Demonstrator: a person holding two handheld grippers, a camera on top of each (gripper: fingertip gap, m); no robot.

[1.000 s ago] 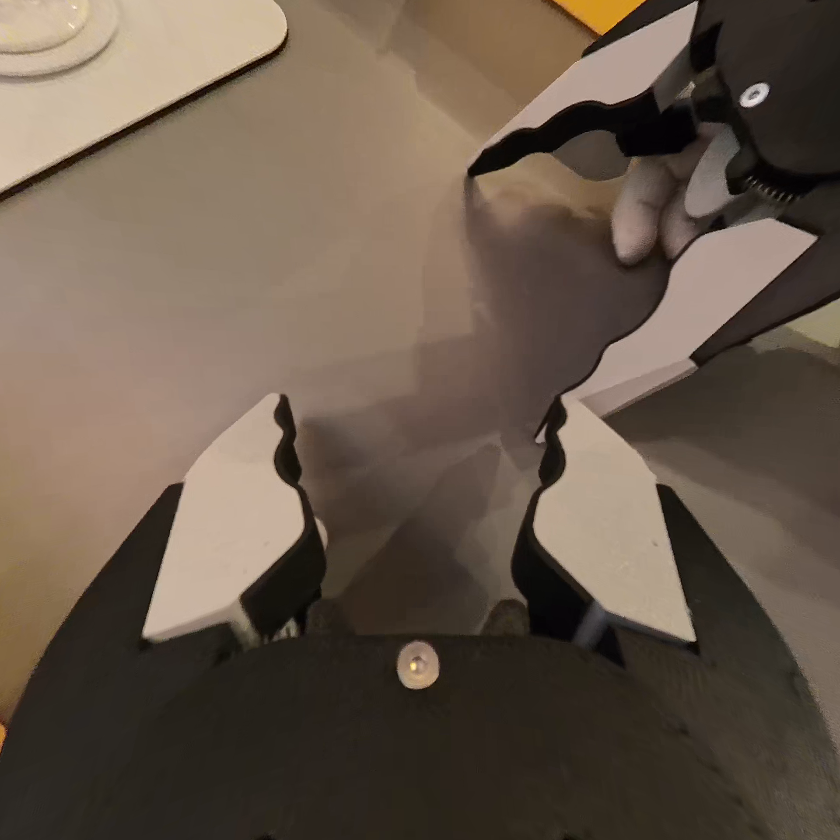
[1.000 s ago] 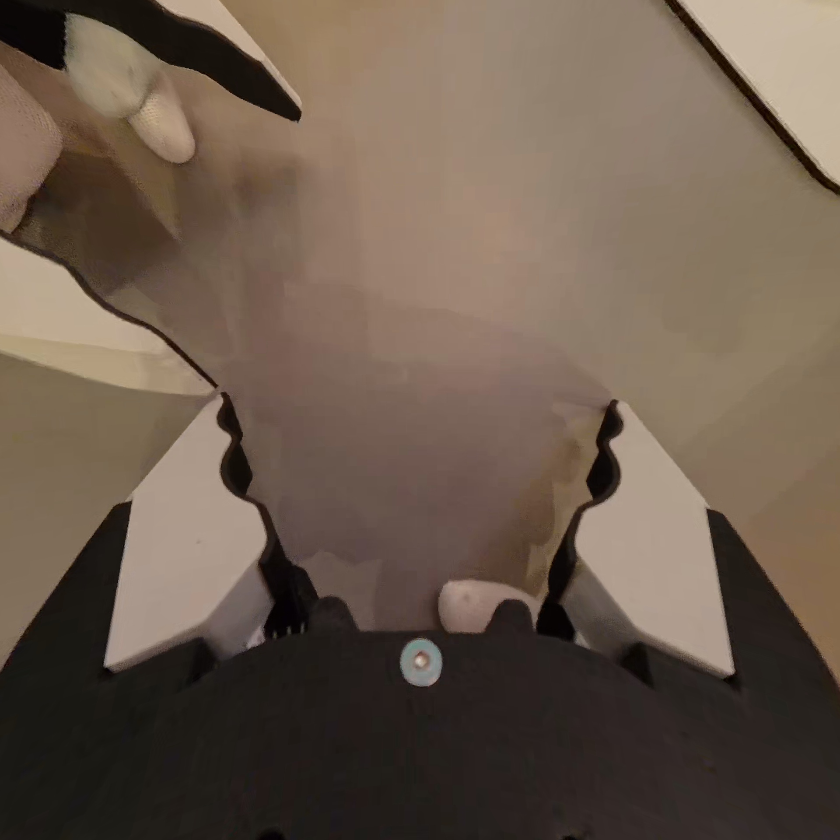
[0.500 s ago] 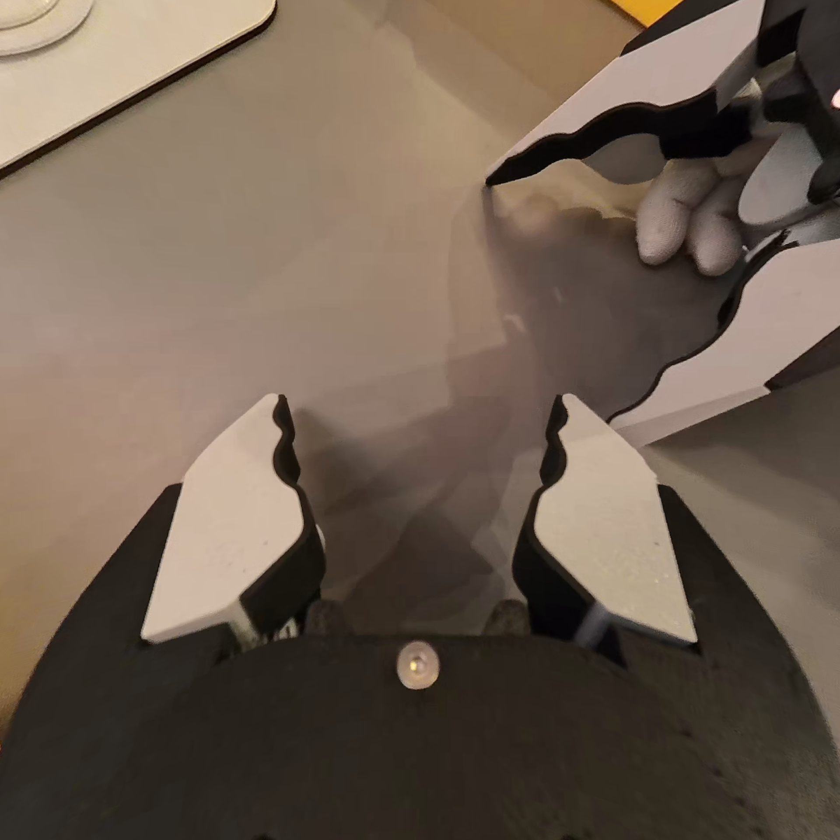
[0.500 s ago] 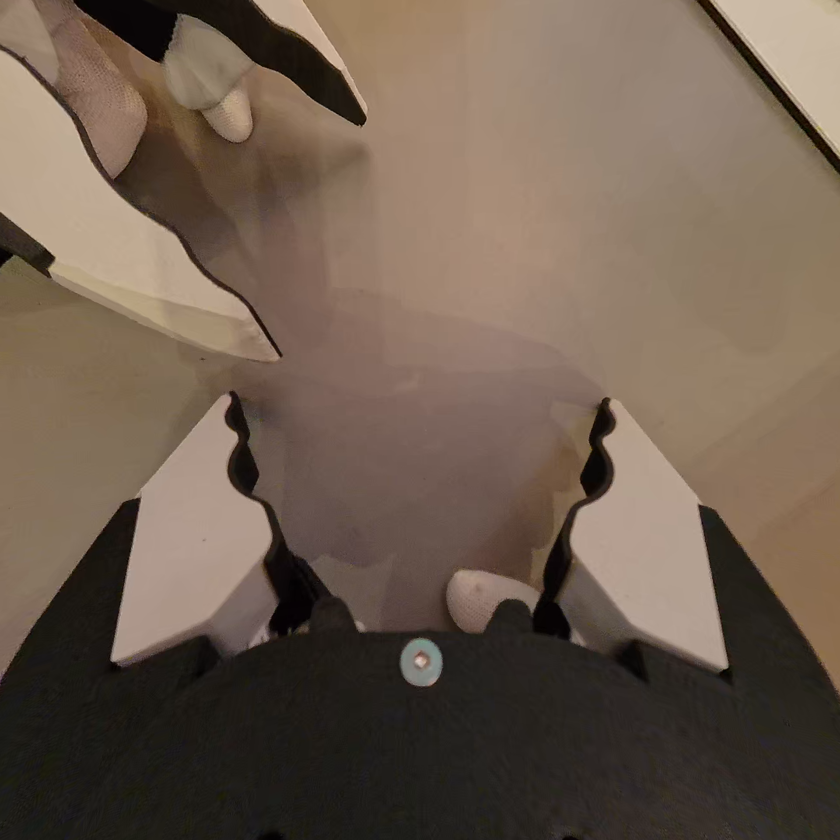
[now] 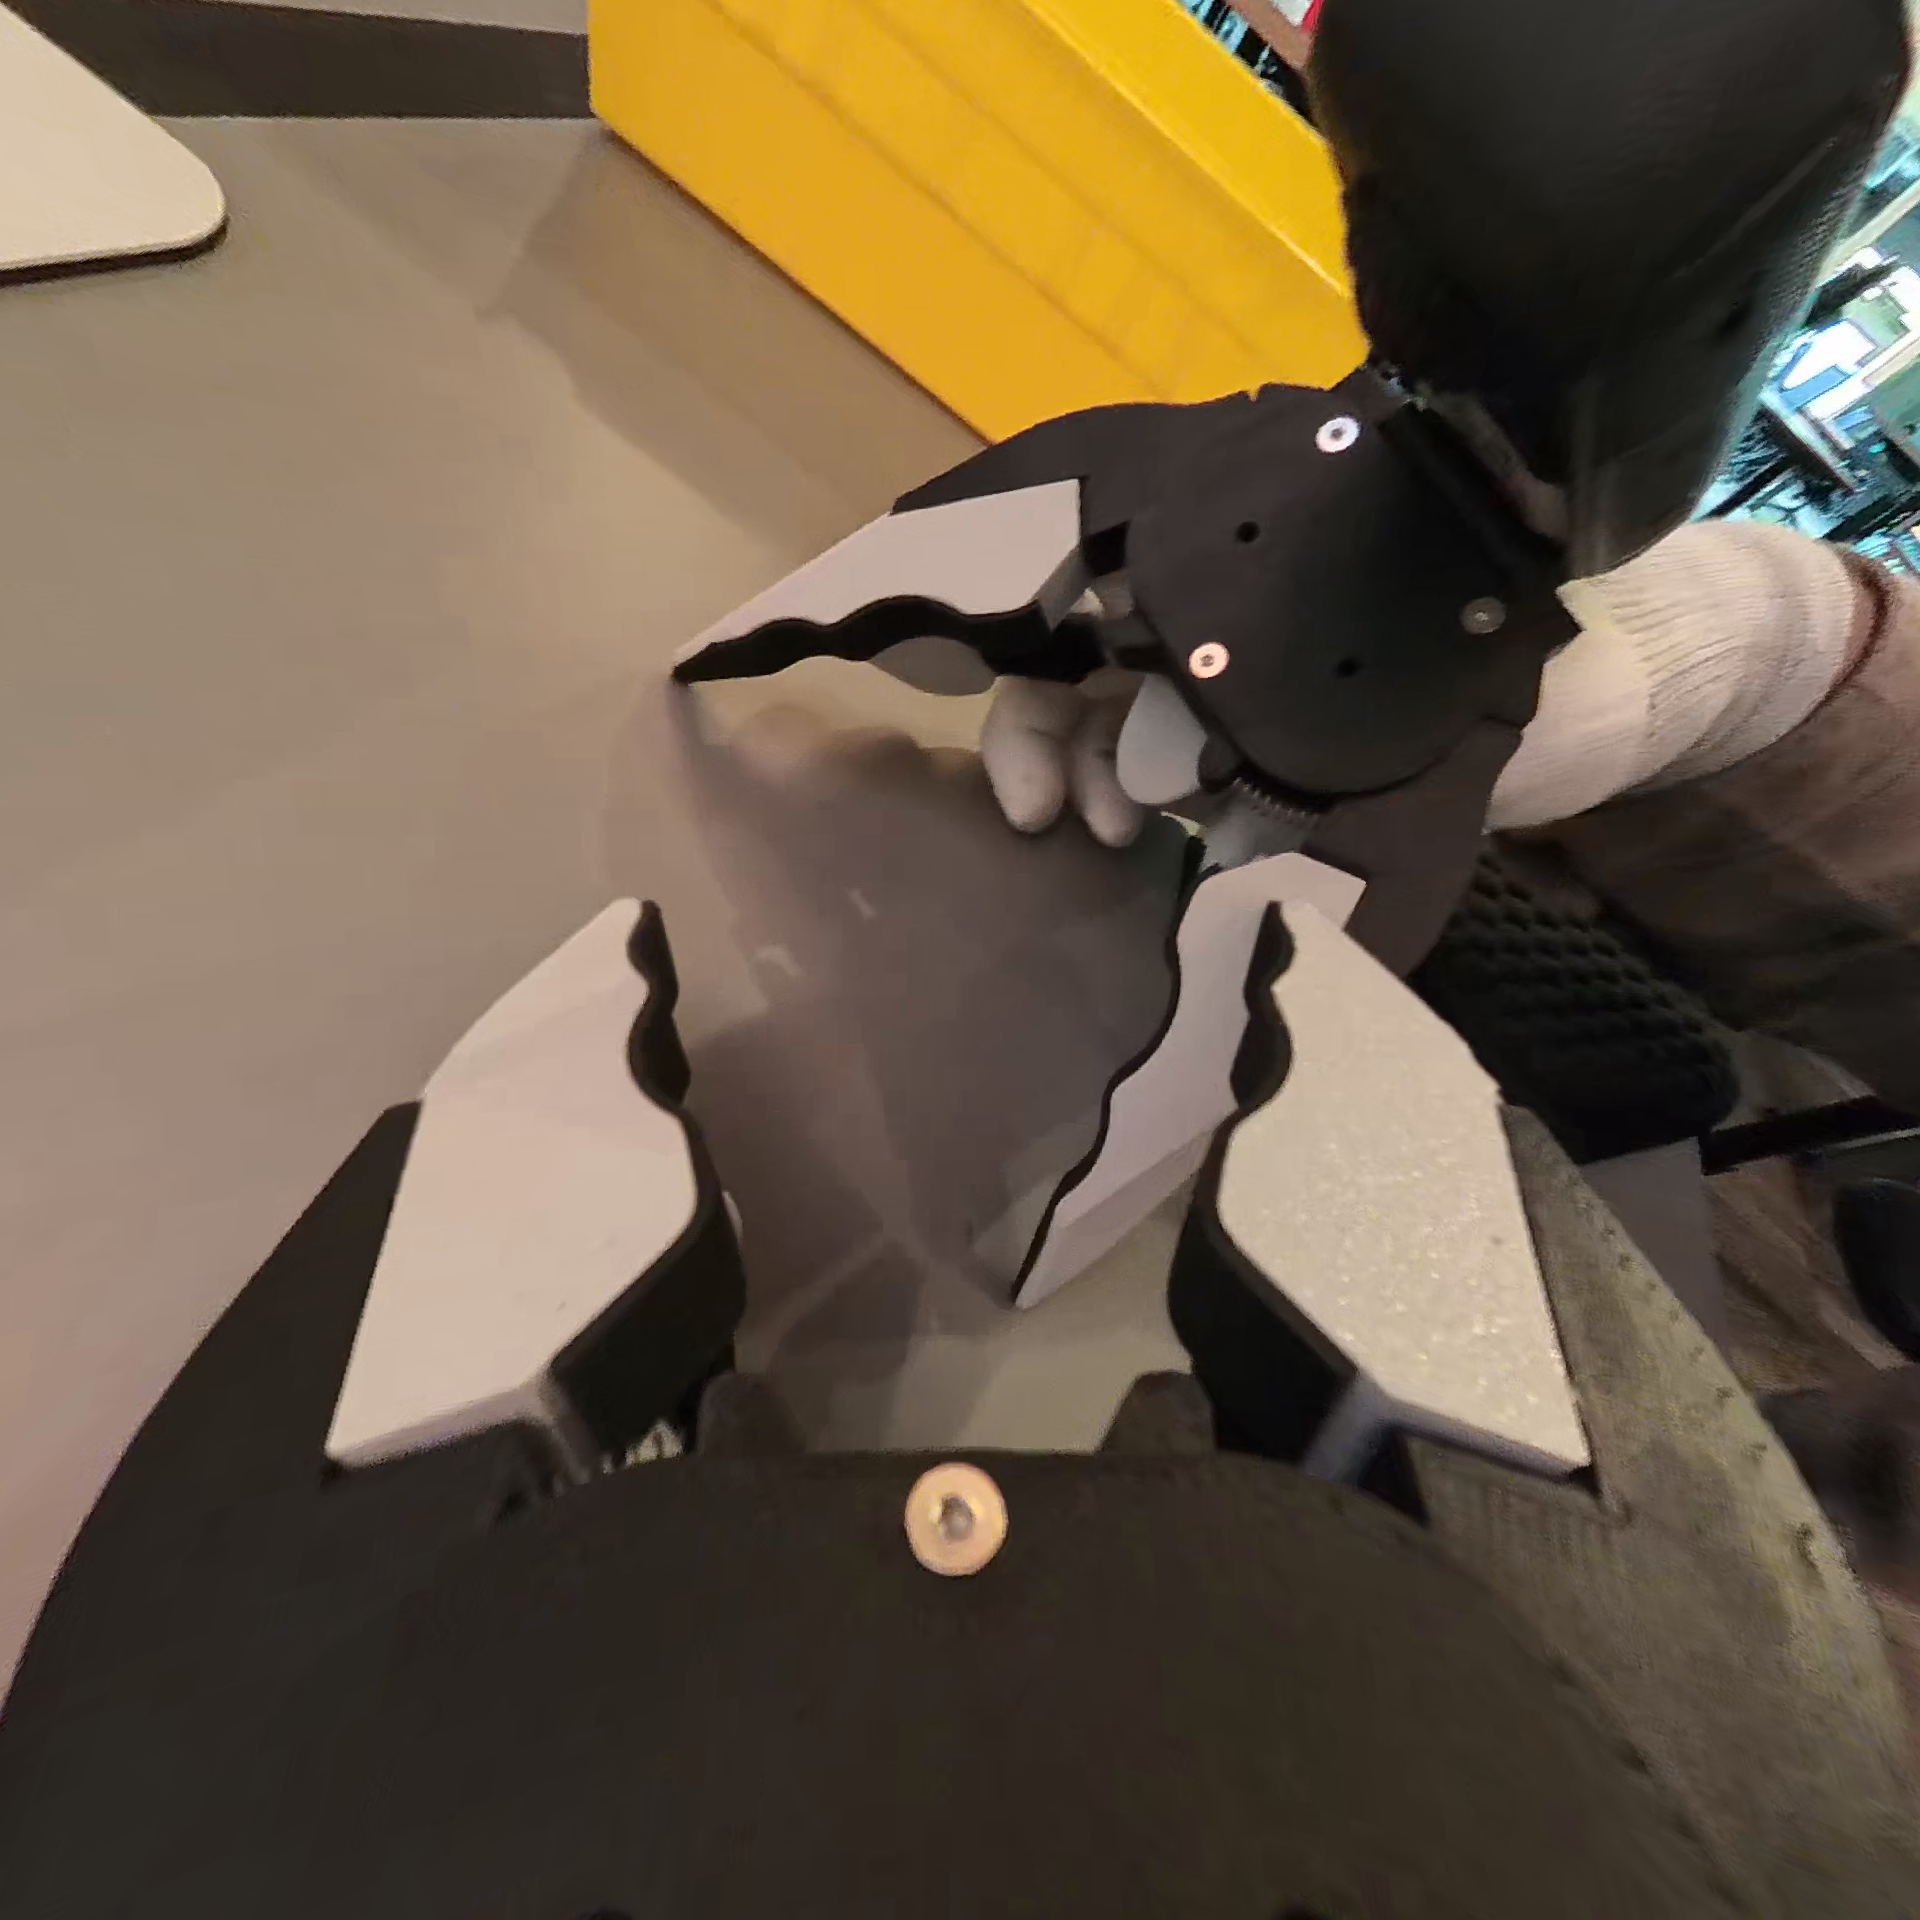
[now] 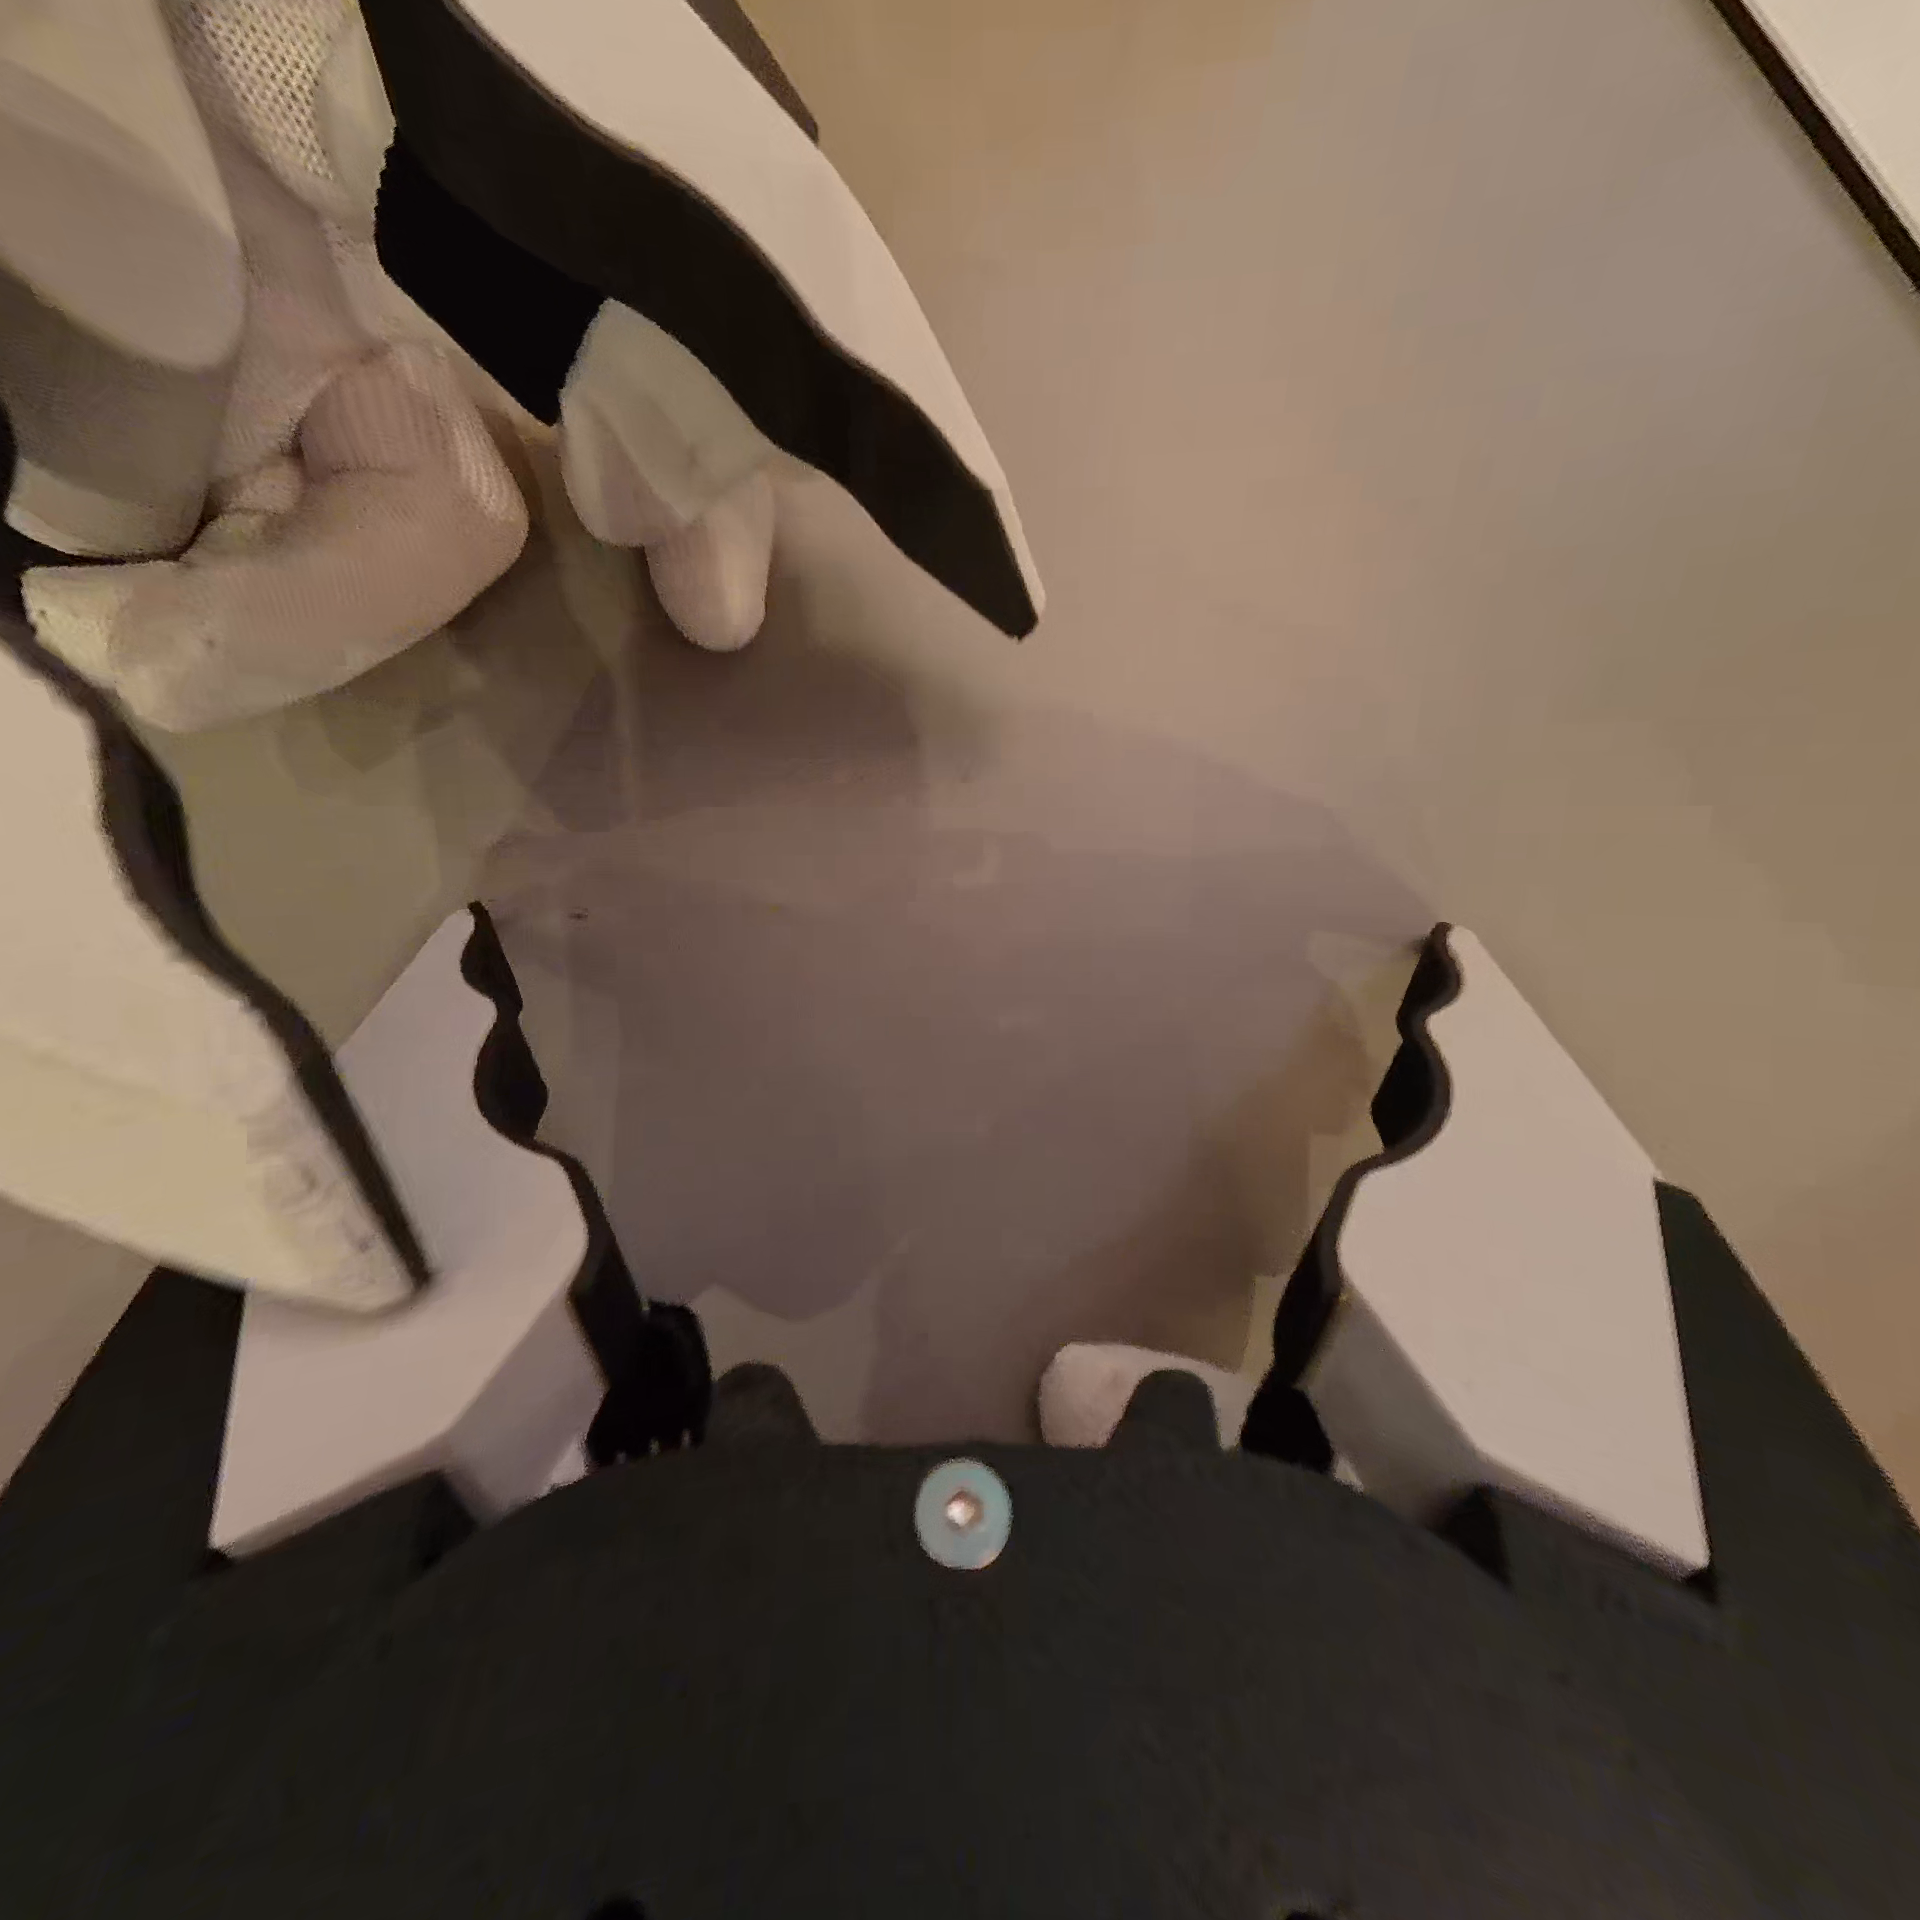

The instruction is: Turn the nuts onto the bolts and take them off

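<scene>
No nuts or bolts show up in either view, so I can't tell where they are. Just bare grey-brown table (image 5: 312,582) between the fingers in both.

Edges and room: in the left wrist view a yellow box (image 5: 977,218) sits at about 1 o'clock, its near corner close behind the right gripper (image 5: 894,997). At 10 o'clock there's the rounded corner of a pale mat (image 5: 94,187), well apart from everything. Open table runs from 9 to 12 o'clock. In the right wrist view a dark-edged pale board (image 6: 1849,114) clips the 1 o'clock corner; table between it and the fingers is open.

Count: two grippers, one yellow box, one mat corner, one board edge, and white gloved fingers (image 6: 717,540) behind each gripper.

Left gripper (image 5: 956,935) is spread wide with nothing between its fingers. The right gripper (image 6: 956,914) is spread wide too, also empty. The two are crowded: the right one's lower finger pokes down into the gap of the left one, just beside the left one's right finger; touching or not, can't tell. In the right wrist view the left gripper (image 6: 665,956) fills 9 to 12 o'clock, one finger overlapping the right's left finger.
</scene>
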